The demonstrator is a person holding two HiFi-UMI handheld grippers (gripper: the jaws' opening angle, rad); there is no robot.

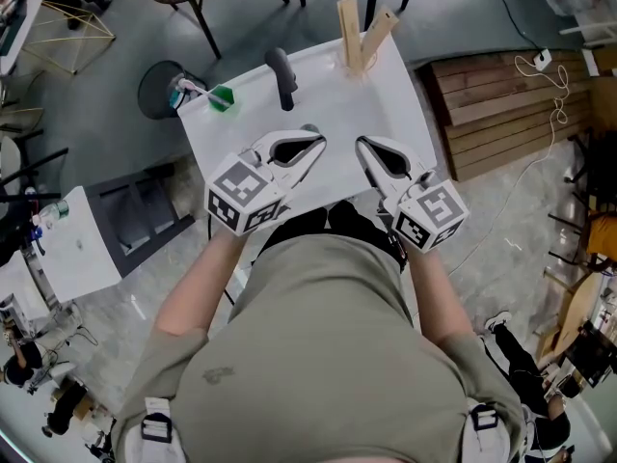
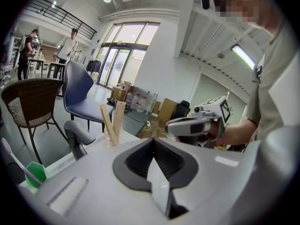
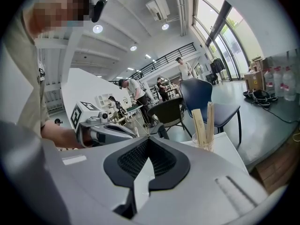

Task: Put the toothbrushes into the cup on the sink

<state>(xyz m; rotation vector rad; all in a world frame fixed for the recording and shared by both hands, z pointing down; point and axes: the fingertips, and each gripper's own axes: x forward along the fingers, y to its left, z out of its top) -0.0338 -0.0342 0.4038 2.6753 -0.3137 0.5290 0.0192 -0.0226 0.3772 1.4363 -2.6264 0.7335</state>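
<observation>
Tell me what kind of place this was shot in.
Likely an open lab or workshop hall, not a bathroom: a freestanding white sink mock-up with a faucet, wooden pallets on the floor, a blue chair nearby.

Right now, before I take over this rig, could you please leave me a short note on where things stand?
Left gripper: shut, empty, over the near part of the sink.
Right gripper: shut, empty, beside it.
Cup: far right corner, with two tan toothbrushes standing in it.
Another toothbrush lies at the far left corner by a green holder, left of the faucet.
Done: two in the cup.
Left, probably: move that last one into the cup.
</observation>
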